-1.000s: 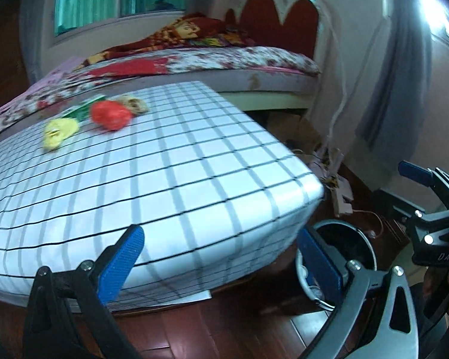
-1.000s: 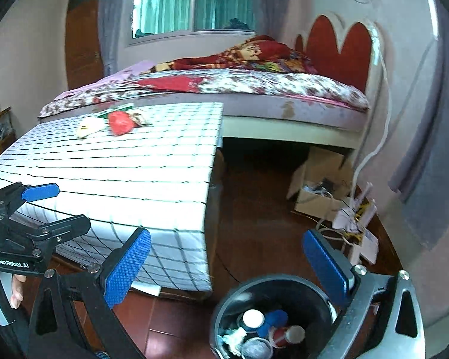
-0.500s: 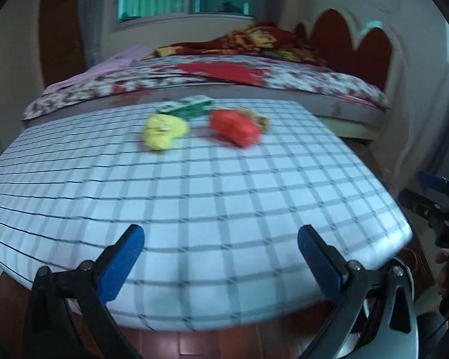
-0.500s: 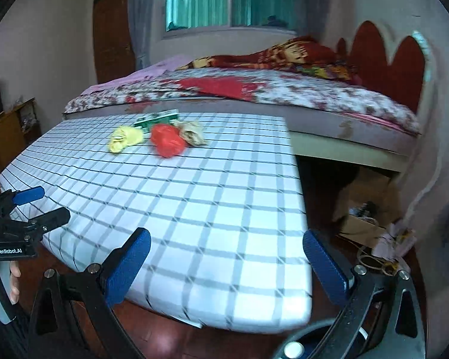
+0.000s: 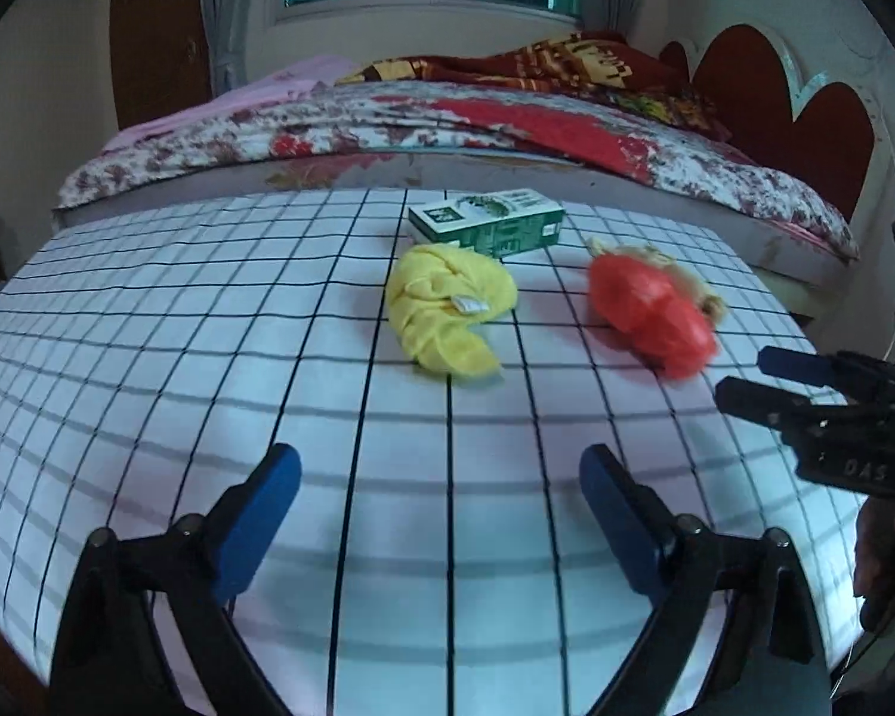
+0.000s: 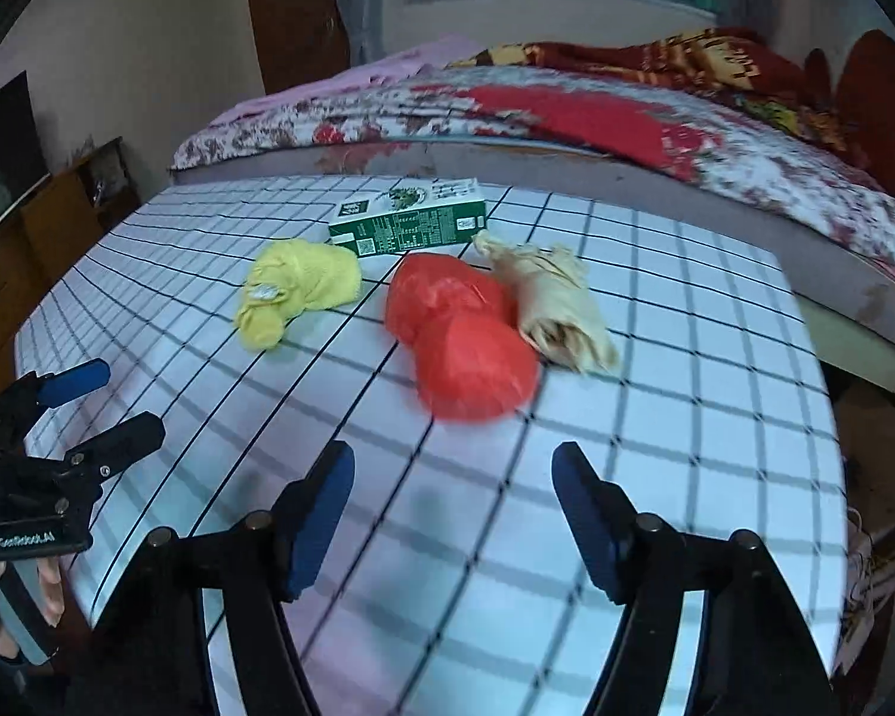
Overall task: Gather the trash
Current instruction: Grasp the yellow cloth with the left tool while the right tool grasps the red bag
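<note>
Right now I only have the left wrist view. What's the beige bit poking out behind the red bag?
Observer: A crumpled beige wrapper, lying against the red bag on its far right side.
Operator: Is the right gripper on anything yet?
Observer: No. The right gripper stops short of the red bag; its fingers are closing with nothing between them.
</note>
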Demonstrator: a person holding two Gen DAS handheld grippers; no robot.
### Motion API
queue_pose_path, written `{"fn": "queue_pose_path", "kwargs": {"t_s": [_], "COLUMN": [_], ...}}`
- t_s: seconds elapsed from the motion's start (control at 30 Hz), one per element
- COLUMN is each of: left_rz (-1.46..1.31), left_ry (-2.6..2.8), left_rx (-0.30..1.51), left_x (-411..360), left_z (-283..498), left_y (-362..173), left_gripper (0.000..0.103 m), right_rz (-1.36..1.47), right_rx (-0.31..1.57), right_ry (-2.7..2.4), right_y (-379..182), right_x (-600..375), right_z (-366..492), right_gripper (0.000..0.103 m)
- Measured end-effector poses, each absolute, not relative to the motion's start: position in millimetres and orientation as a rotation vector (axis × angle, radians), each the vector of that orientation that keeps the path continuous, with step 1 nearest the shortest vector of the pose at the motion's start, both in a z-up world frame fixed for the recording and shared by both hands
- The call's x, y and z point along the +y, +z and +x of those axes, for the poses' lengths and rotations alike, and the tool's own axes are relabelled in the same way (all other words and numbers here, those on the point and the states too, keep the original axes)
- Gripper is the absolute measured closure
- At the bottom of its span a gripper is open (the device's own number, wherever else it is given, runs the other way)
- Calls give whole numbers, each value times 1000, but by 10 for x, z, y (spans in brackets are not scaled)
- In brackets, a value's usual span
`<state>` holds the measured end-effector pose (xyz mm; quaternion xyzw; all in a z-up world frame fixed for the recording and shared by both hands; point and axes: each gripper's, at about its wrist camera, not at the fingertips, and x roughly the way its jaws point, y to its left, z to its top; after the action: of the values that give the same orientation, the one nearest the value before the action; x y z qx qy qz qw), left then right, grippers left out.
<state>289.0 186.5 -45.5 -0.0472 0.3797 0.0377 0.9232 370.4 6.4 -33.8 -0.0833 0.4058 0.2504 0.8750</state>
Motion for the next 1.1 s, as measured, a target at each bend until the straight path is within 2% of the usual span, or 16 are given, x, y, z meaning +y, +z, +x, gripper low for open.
{"fn": "queue_pose_path", "kwargs": {"t_s": [0.2,0.3,0.43,0.53,0.6,0.7,0.93,1.03,1.1], "left_rz": [-118,-108,-89,-99,-101,-86,-86,-78,-76], "left_ry": [49,44,39,30,27,34,33,40,45], "left_rx": [820,839,845,856,873,881,872,859,853], "left_x": [1972,1991,1977,1986,1981,1966,1963,1954,1955], "left_z": [3414,3624,3754,3807,3838,3839,3732,3655,3608], "left_y": [-577,-621,-659,-696,-714,-721,-679,-637,-617], "left_gripper": [20,26,29,39,51,60,69,71,72], "right_rz": [-126,-115,-88,-92,-91,-78,-72,-87,-87], "right_rx": [899,907,907,906,906,919,930,929,929], "right_ry": [551,549,550,562,567,565,568,571,574], "right_y": [-489,-526,-540,-544,-549,-568,-556,-526,-505], "right_x": [215,225,213,235,242,250,236,240,235], "right_z": [4167,4313,4444,4445,4436,4410,4315,4260,4222], "right_gripper": [33,43,44,44,45,47,47,63,65]}}
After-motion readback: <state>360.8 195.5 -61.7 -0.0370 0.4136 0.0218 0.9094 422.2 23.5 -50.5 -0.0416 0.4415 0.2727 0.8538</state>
